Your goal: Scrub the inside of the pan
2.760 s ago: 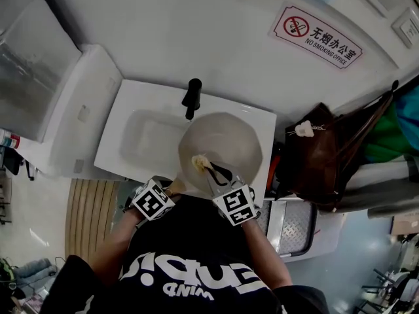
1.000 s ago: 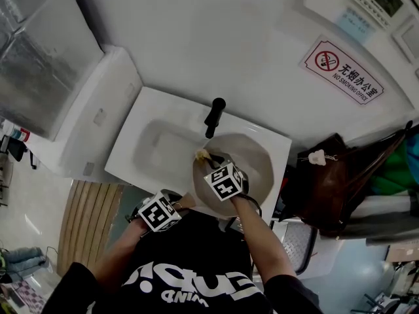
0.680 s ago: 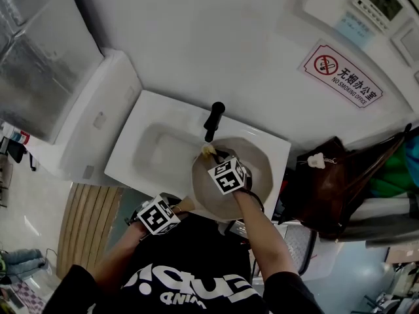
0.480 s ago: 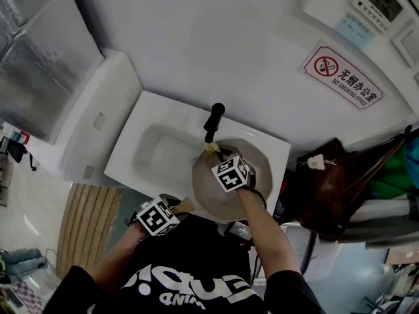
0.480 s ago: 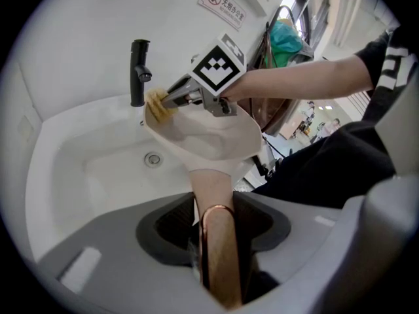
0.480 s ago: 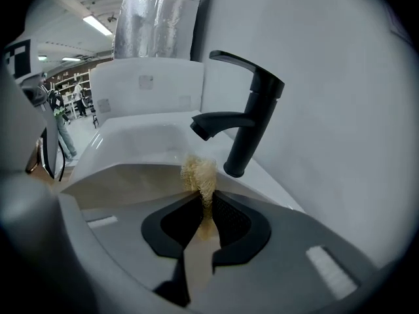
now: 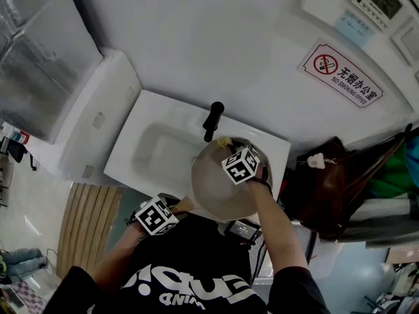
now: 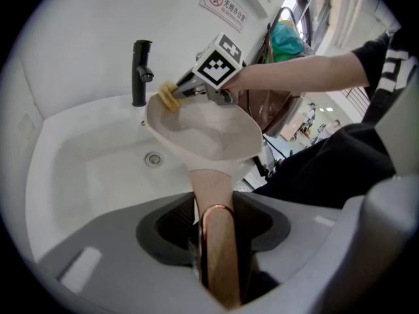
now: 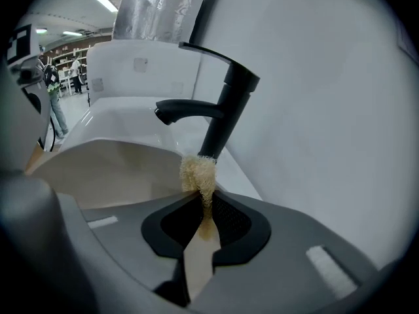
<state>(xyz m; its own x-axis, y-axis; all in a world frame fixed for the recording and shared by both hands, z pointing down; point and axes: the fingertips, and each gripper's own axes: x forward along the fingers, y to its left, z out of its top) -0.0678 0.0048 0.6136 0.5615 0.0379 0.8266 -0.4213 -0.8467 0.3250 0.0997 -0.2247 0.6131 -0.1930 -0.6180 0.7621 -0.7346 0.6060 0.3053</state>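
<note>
Holding the pan handle (image 8: 219, 254): left gripper (image 8: 216, 222) has its jaws partway apart and clamped on the copper-coloured handle, which runs straight up between them. Pan (image 7: 219, 188) hangs over the right end of the white sink (image 7: 141, 133), cream inside facing up and tipped a little, handle end towards the person.

Right gripper (image 9: 203, 218) jaws are nearly together, pinching a thin pale wooden stick; the yellowish fibrous tuft of the scrub brush (image 9: 198, 174) sticks out just past the tips. From the left gripper view the tuft sits at the pan's far rim, on the side nearest the tap (contact with the inner wall looks likely, the exact spot is hard to read). The marker cube on the right gripper is over the far half of the pan in the head view, with the forearm crossing the pan's right edge.

Around it:
- black faucet (image 9: 226, 106) stands just behind the tuft, spout pointing left over the basin, close to the brush but apart from it
- drain (image 8: 153, 158) is uncovered, left of the pan
- no-smoking sign (image 7: 340, 72) is on the wall, upper right
- brown bag (image 7: 330, 188) is right of the sink, well apart from both grippers
</note>
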